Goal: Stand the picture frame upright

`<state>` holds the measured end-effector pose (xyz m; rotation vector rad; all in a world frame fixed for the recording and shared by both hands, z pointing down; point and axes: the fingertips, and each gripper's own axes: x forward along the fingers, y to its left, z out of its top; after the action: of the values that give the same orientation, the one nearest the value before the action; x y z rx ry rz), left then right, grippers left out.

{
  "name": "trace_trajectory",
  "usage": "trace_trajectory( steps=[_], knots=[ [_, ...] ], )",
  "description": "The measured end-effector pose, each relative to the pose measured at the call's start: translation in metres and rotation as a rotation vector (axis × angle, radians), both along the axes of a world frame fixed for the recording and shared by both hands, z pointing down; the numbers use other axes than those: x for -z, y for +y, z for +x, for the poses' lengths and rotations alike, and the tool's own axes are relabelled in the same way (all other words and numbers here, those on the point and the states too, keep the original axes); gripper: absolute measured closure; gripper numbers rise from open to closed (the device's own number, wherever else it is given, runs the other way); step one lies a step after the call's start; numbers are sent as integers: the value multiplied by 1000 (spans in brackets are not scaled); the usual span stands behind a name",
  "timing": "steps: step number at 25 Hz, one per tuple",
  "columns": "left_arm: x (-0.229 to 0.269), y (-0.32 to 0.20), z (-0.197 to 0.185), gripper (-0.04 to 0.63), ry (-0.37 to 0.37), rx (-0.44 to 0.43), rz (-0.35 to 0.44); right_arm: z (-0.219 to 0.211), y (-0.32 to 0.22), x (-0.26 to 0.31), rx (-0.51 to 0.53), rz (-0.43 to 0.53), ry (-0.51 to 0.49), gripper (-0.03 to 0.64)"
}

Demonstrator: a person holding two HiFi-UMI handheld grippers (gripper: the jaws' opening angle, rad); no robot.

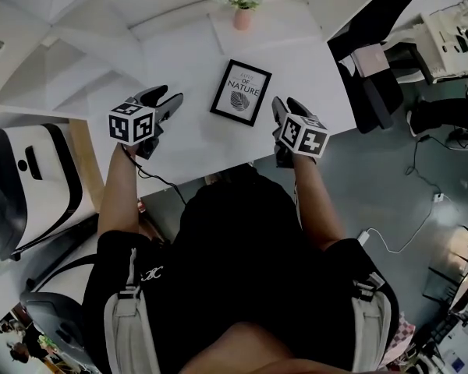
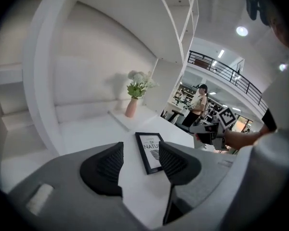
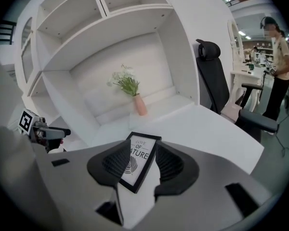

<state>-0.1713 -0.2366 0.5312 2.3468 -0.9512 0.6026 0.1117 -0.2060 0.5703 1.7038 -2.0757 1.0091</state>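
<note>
Black ribbed pads (image 2: pixel 111 163) of the left gripper (image 2: pixel 140 148) are seen standing well apart, with nothing clamped between them. The pads (image 3: pixel 167 163) of the right gripper (image 3: pixel 142 150) are likewise spread, and no object is pressed by either one. In both gripper views the picture frame (image 2: pixel 151 152) is sighted through the gap between the jaws, lying beyond the tips and untouched. From the head view the two grippers are held over the near part of the white table (image 1: pixel 195 142), the left gripper (image 1: pixel 170 97) to one side of the frame and the right gripper (image 1: pixel 287 106) to the other, each angled in towards it. The picture frame (image 1: pixel 241 92) is laid flat on the tabletop between them, face up and turned slightly askew to the table edge; a black border, a white mat, a leaf drawing and the words "OF NATURE" can be made out. Farther back, against the rear of the table, a pink vase (image 1: pixel 242 18) with pale flowers and green leaves is stood upright, well apart from the frame. White shelving (image 3: pixel 111 28) is seen rising behind and above the vase. A black office chair (image 3: pixel 209 76) is placed just beside the table on the right. Still farther off, a standing person (image 3: pixel 279 57) is seen in the room beyond.
</note>
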Motion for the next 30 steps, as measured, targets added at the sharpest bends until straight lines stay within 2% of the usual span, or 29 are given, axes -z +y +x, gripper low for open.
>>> trace_trajectory(
  steps=[5,10,16,21,30],
  knots=[
    [-29,-12,-25,348,10,20,-84,-9,-8,-17,14,-72,-46,465],
    [-54,-19,-32,347,20,-17,-160,-16,-18,-49,18,-191,-46,465],
    [-78,-35,-36,347,31,-2,-226,-27,-36,-94,-1,-354,-70,465],
    [-90,-38,-35,348,60,0,-264,-29,-45,-124,-40,-457,-55,466],
    [-106,-33,-35,348,50,-14,-302,-35,-49,-150,-67,-588,-58,476]
  ],
)
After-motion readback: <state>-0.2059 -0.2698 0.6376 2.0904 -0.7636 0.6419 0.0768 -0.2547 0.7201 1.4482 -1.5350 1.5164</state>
